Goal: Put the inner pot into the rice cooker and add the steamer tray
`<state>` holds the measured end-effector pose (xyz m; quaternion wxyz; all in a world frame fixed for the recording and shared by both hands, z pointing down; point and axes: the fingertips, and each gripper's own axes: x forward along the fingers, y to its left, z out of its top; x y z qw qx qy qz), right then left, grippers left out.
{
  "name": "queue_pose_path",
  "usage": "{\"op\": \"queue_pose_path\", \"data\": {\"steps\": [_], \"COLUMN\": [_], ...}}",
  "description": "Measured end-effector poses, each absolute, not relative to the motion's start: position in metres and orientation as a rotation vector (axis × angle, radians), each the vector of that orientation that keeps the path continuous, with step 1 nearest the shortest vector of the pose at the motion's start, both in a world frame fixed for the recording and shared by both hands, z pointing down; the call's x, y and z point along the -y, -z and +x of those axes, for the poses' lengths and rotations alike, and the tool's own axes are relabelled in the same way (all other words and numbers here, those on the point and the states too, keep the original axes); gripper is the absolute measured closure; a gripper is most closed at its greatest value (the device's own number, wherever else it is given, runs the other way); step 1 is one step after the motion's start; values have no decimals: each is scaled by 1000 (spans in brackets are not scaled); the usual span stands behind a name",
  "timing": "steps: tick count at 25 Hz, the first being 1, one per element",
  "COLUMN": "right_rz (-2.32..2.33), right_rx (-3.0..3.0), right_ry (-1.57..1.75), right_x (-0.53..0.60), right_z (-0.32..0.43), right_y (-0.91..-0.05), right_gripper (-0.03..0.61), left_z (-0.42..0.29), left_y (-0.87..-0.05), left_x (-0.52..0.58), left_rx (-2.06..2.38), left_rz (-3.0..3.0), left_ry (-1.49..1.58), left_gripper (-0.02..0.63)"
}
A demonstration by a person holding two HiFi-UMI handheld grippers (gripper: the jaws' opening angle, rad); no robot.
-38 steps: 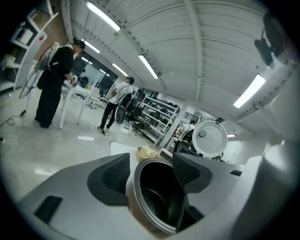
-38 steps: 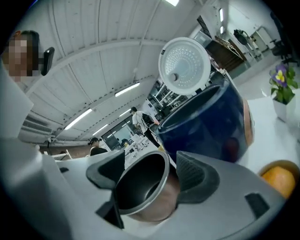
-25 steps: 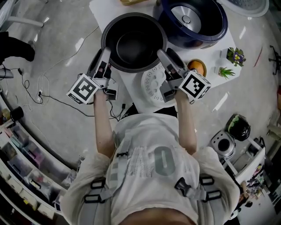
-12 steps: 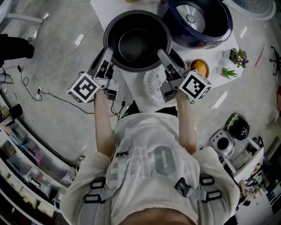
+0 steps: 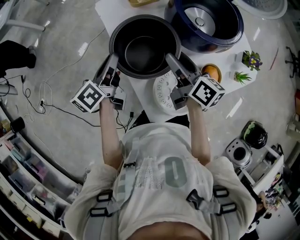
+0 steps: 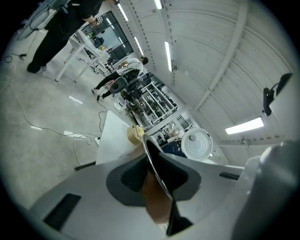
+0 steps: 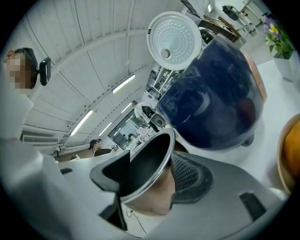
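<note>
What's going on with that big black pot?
A person is taking hold of the black pot by its rim, with tongs in each hand. The left tongs and the right tongs sit on opposite sides of the pot, and both are closing with the rim between them. The open rice cooker stands right beside the pot on the white table. The white steamer tray lies on the table nearer the person, not yet used.
</note>
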<state>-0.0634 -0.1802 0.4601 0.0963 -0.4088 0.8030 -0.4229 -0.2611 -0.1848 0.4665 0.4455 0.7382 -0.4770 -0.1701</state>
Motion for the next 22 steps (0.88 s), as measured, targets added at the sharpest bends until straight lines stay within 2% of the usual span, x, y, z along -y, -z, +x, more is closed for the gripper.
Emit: {"op": "queue_pose_path", "data": {"steps": [11,22], "right_rz": [-1226,-1262], "right_rx": [-2598,-2710], "right_ry": [992,700], "right_x": [188,207], "right_z": [-87,-84], "right_y": [-406,-331], "right_gripper": [325,380], "left_z": [-281,-282], "left_y": [-401,-316], "left_x": [187,199], "left_rx": [1226,1300], "left_rz": [1953,2140], "left_ry": [495,498], "left_gripper": [537,532]}}
